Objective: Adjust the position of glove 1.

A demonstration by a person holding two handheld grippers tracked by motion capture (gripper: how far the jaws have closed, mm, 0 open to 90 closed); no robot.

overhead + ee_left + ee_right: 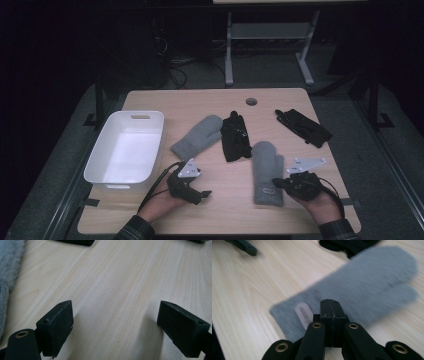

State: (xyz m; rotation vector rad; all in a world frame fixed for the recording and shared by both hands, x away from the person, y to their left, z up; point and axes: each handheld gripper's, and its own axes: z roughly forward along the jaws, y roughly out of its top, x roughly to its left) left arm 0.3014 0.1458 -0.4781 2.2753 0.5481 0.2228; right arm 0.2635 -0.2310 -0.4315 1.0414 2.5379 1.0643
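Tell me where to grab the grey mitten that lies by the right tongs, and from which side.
Take the near grey mitten by its cuff edge, beside the small pale label, coming in low from the person's side. It lies flat with the cuff toward the right tongs, whose jaws are pressed together at that edge, so they likely need opening first. The cuff is the thin, straight end nearest those tongs.

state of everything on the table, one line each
white bin: upright, empty
far grey mitten: lying flat, untouched
near grey mitten: flat, cuff edge pinched by the right gripper
middle black glove: lying crumpled
far right black glove: lying flat
left gripper: open, over bare table
right gripper: shut on the mitten cuff
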